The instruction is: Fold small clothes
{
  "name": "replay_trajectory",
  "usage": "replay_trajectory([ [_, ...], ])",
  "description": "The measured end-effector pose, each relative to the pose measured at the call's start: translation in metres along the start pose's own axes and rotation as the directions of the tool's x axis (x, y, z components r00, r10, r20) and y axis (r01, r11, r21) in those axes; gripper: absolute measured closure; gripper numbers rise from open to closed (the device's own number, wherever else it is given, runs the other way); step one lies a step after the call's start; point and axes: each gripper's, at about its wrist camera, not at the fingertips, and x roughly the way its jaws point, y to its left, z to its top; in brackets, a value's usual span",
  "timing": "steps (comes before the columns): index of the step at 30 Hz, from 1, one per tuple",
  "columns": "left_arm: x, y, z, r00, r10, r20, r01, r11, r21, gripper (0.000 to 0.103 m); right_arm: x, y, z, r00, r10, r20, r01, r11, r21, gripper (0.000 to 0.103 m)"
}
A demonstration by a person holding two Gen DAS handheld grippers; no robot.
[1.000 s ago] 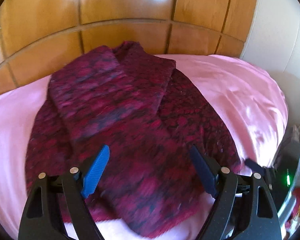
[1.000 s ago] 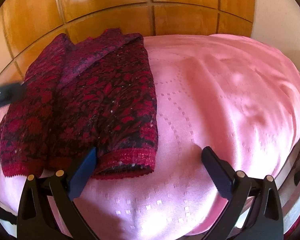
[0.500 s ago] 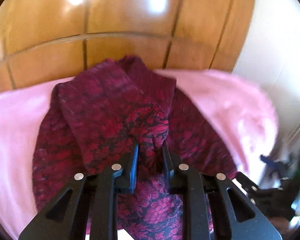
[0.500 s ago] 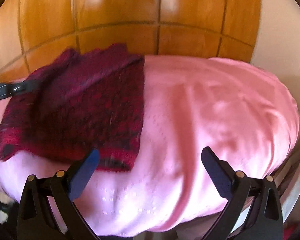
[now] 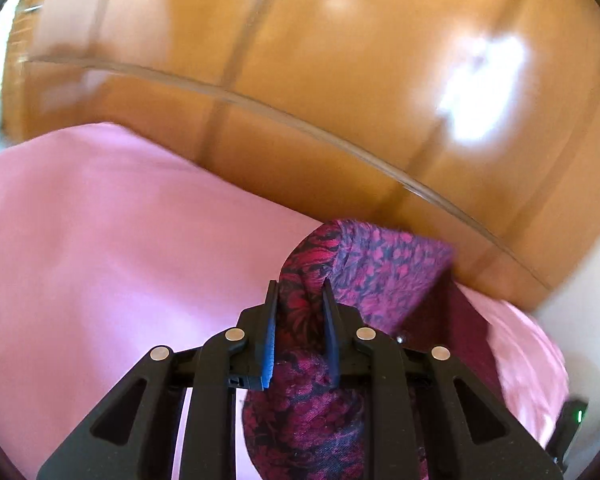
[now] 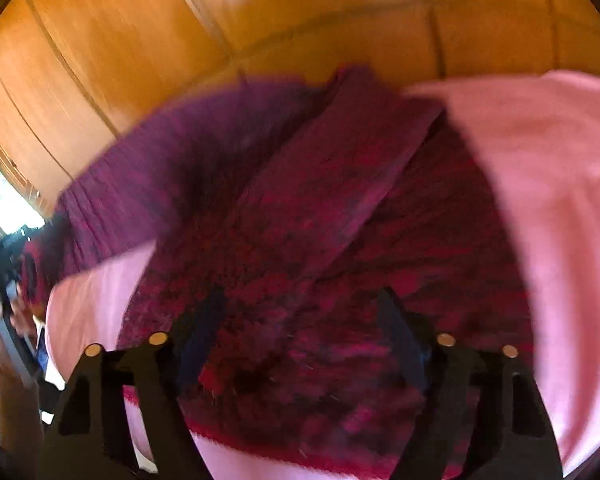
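A dark red and black knitted sweater (image 6: 300,208) lies on the pink bedspread (image 6: 560,200), blurred by motion. My left gripper (image 5: 300,286) is shut on a bunched fold of the sweater (image 5: 380,272) and holds it lifted above the bed. The cloth hangs down between its blue pads (image 5: 270,332). My right gripper (image 6: 300,300) hovers over the sweater's lower part near the red hem, and its jaws are closing. The knit lies under and between them, and I see no pad pressing on it. One side of the sweater (image 6: 112,208) is drawn up toward the left.
Glossy wooden panels (image 5: 340,80) rise behind the bed. The pink bedspread (image 5: 100,240) stretches to the left in the left wrist view. A white wall (image 5: 596,280) stands at the right. A person's hand (image 6: 4,320) shows at the left edge.
My left gripper shut on the sweater's cloth, then lifted it and swung aside with a roll. My right gripper moved left over the sweater, and its jaws stand narrower.
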Motion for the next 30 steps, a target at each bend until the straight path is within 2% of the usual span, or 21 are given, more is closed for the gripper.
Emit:
replay_trajectory([
  [1, 0.005, 0.011, 0.007, 0.999, 0.043, 0.002, -0.043, 0.999, -0.017, 0.084, 0.014, 0.003, 0.001, 0.999, 0.019, -0.033, -0.018, 1.000, 0.011, 0.039],
  [3, 0.020, 0.033, 0.018, 0.993, 0.119, -0.013, -0.119, 0.992, -0.040, 0.084, 0.038, 0.011, 0.002, 0.997, 0.024, -0.073, -0.024, 1.000, 0.007, 0.041],
  [4, 0.029, 0.045, 0.022, 0.984, 0.173, -0.027, -0.175, 0.983, -0.052, 0.080, 0.043, 0.015, 0.002, 0.997, 0.017, -0.076, -0.018, 1.000, -0.001, 0.046],
  [5, 0.030, 0.055, 0.024, 0.977, 0.209, -0.031, -0.211, 0.976, -0.064, 0.080, 0.049, 0.019, 0.006, 0.997, 0.010, -0.072, -0.011, 1.000, -0.019, 0.056],
  [7, 0.031, 0.066, 0.023, 0.958, 0.286, -0.025, -0.287, 0.956, -0.060, 0.078, 0.048, 0.026, 0.013, 0.998, 0.009, -0.064, -0.013, 0.998, -0.056, 0.086],
  [8, 0.030, 0.068, 0.019, 0.952, 0.306, -0.028, -0.307, 0.950, -0.056, 0.072, 0.042, 0.030, 0.017, 0.999, -0.010, -0.037, 0.007, 0.996, -0.088, 0.088],
  [9, 0.026, 0.071, 0.017, 0.952, 0.305, -0.037, -0.307, 0.950, -0.063, 0.052, 0.039, 0.028, 0.023, 1.000, -0.007, -0.020, 0.005, 0.995, -0.100, 0.091],
  [10, 0.021, 0.073, 0.012, 0.954, 0.296, -0.038, -0.298, 0.951, -0.080, 0.042, 0.030, 0.028, 0.030, 1.000, 0.004, 0.003, -0.004, 0.994, -0.105, 0.092],
  [12, 0.015, 0.068, 0.001, 0.968, 0.250, -0.019, -0.251, 0.963, -0.097, 0.042, 0.012, 0.023, 0.042, 0.999, 0.008, 0.053, -0.003, 0.995, -0.102, 0.093],
  [14, 0.008, 0.057, -0.016, 0.980, 0.198, -0.034, -0.199, 0.979, -0.049, 0.042, -0.012, 0.011, 0.059, 0.993, 0.027, 0.118, -0.019, 0.998, -0.061, 0.093],
  [17, 0.001, 0.041, -0.044, 0.995, 0.056, -0.086, -0.056, 0.998, 0.003, 0.042, -0.048, -0.027, 0.093, 0.970, 0.032, 0.241, -0.045, 0.998, 0.048, 0.093],
  [19, -0.002, 0.031, -0.063, 0.991, -0.013, -0.133, 0.015, 1.000, 0.011, 0.042, -0.062, -0.055, 0.117, 0.950, -0.016, 0.311, -0.022, 0.993, 0.116, 0.093],
  [22, -0.006, 0.018, -0.091, 0.971, -0.129, -0.200, 0.134, 0.991, 0.016, 0.042, -0.070, -0.121, 0.157, 0.923, -0.125, 0.365, 0.018, 0.959, 0.282, 0.092],
  [23, -0.010, 0.013, -0.100, 0.961, -0.168, -0.220, 0.173, 0.985, 0.004, 0.042, -0.068, -0.150, 0.169, 0.918, -0.157, 0.364, 0.017, 0.932, 0.361, 0.091],
  [24, -0.012, 0.012, -0.108, 0.952, -0.194, -0.236, 0.197, 0.980, -0.007, 0.042, -0.068, -0.170, 0.176, 0.919, -0.160, 0.360, -0.002, 0.912, 0.410, 0.086],
  [25, -0.014, 0.009, -0.114, 0.942, -0.223, -0.253, 0.225, 0.974, -0.018, 0.042, -0.062, -0.202, 0.185, 0.922, -0.169, 0.349, -0.026, 0.871, 0.491, 0.076],
  [26, -0.016, 0.006, -0.119, 0.930, -0.252, -0.267, 0.254, 0.967, -0.028, 0.042, -0.061, -0.222, 0.188, 0.925, -0.171, 0.339, -0.041, 0.842, 0.537, 0.046],
  [27, -0.018, 0.004, -0.124, 0.923, -0.268, -0.276, 0.268, 0.963, -0.037, 0.042, -0.059, -0.242, 0.190, 0.927, -0.186, 0.327, -0.044, 0.810, 0.585, 0.040],
  [28, -0.019, 0.004, -0.129, 0.919, -0.275, -0.282, 0.274, 0.961, -0.041, 0.042, -0.061, -0.259, 0.188, 0.916, -0.253, 0.310, -0.002, 0.772, 0.635, 0.030],
  [30, -0.023, 0.003, -0.136, 0.903, -0.306, -0.300, 0.300, 0.951, -0.068, 0.042, -0.067, -0.273, 0.176, 0.899, -0.319, 0.299, 0.034, 0.733, 0.679, 0.012],
])
